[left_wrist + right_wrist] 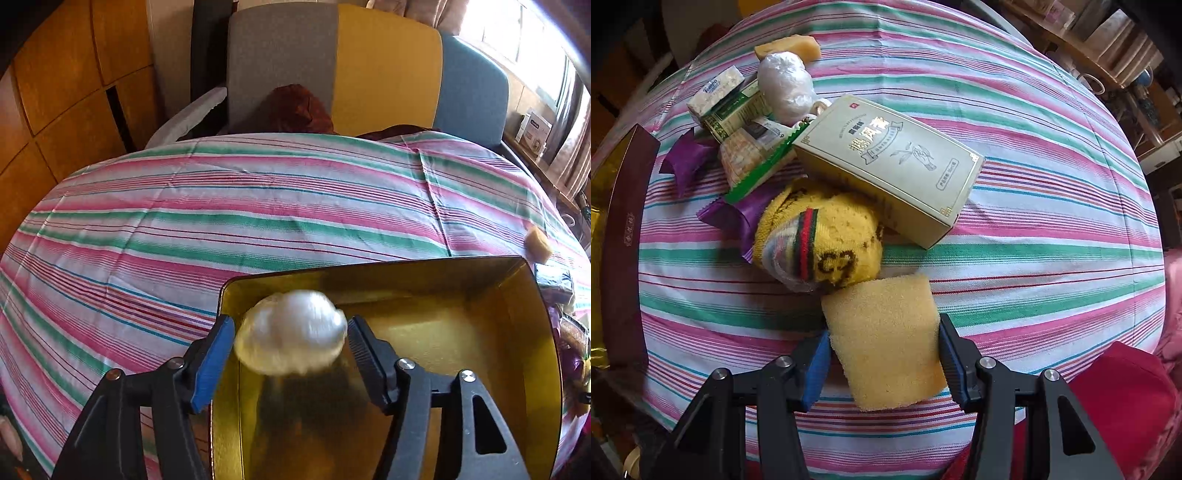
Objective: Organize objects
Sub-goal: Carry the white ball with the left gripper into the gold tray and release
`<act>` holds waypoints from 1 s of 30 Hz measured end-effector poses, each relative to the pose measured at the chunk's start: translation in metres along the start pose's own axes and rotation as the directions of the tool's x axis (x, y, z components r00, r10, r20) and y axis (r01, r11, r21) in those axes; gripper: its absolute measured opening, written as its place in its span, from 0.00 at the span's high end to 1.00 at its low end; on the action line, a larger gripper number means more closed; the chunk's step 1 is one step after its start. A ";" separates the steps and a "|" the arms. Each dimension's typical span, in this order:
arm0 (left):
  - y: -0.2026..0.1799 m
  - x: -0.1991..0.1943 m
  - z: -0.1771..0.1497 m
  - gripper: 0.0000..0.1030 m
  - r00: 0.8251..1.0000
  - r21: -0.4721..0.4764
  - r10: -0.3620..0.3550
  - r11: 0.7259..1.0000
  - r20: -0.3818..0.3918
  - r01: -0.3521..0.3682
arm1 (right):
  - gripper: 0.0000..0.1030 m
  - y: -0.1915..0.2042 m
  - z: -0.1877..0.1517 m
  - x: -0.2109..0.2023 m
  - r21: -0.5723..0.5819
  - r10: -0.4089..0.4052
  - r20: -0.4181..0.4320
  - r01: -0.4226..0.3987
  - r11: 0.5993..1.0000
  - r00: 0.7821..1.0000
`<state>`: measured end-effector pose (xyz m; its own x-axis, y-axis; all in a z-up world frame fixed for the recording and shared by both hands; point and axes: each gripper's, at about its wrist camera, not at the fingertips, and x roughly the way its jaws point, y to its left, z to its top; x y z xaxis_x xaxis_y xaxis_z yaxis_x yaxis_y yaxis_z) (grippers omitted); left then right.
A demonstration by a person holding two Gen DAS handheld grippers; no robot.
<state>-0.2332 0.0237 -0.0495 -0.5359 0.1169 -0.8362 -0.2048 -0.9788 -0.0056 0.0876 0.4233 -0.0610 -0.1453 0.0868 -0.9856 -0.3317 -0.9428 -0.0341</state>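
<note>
Gold lines the inside of the one open box (480, 332) that sits on the striped cloth of the bench (221, 206). Over its near left corner the left tongs (290, 332) stand apart; a white plastic-wrapped ball (291, 332), blurred, lies between the pads, and whether it touches either pad cannot be told. From the right wrist view the box shows only as a dark maroon wall (624, 240) at the left edge.

The right tongs (884, 343) point down at the bench and are clamped on one yellow sponge (886, 339), both pads pressing its sides.

Just beyond that sponge lies one yellow knitted bundle (831, 236) with a red and green band. One pale green carton (890, 162) leans against it. To the left are two purple wrappers (687, 158), one packet with a green serrated edge (757, 166), one green-printed packet (735, 110) and one small white tissue pack (716, 90). Farther back sit a second white wrapped ball (785, 85) and a second yellow sponge (788, 46), touching each other.

A red cap (1115, 398) shows at the lower right.
</note>
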 end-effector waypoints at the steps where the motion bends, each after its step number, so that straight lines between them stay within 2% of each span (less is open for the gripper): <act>1: 0.000 -0.001 -0.001 0.37 1.000 0.004 -0.002 1.000 0.001 0.002 | 0.47 -0.012 0.010 -0.002 0.000 0.000 -0.001 0.000 1.000 1.000; 5: 0.004 -0.011 -0.005 0.37 1.000 -0.030 -0.022 0.999 0.002 0.022 | 0.47 -0.012 0.021 0.001 0.002 -0.002 -0.002 0.002 1.000 1.000; 8: 0.003 -0.033 -0.013 0.37 0.999 -0.025 0.003 1.000 0.045 -0.002 | 0.47 -0.008 0.024 0.001 0.009 0.001 0.003 -0.001 1.000 1.000; 12: 0.006 -0.066 -0.032 0.37 0.995 -0.043 -0.011 0.999 0.104 0.015 | 0.47 -0.004 0.021 0.005 0.012 -0.003 0.007 0.003 1.000 1.000; 16: 0.007 -0.095 -0.057 0.37 0.990 -0.061 -0.061 0.996 0.131 0.069 | 0.47 0.000 0.020 0.002 0.017 -0.014 0.015 0.014 1.000 1.000; 23: 0.004 -0.121 -0.101 0.37 0.987 -0.019 -0.096 0.995 0.128 0.099 | 0.47 0.000 0.012 -0.014 0.010 -0.021 0.050 0.020 1.000 0.999; 30: 0.011 -0.123 -0.121 0.37 0.989 -0.050 -0.097 0.993 0.109 0.103 | 0.47 0.010 -0.005 -0.052 0.017 -0.033 0.163 0.031 0.999 0.986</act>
<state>-0.0708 -0.0219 -0.0129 -0.5996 0.2288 -0.7669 -0.2177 -0.9688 -0.1188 0.0967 0.4073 -0.0114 -0.2846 0.1693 -0.9436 -0.3518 -0.9341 -0.0614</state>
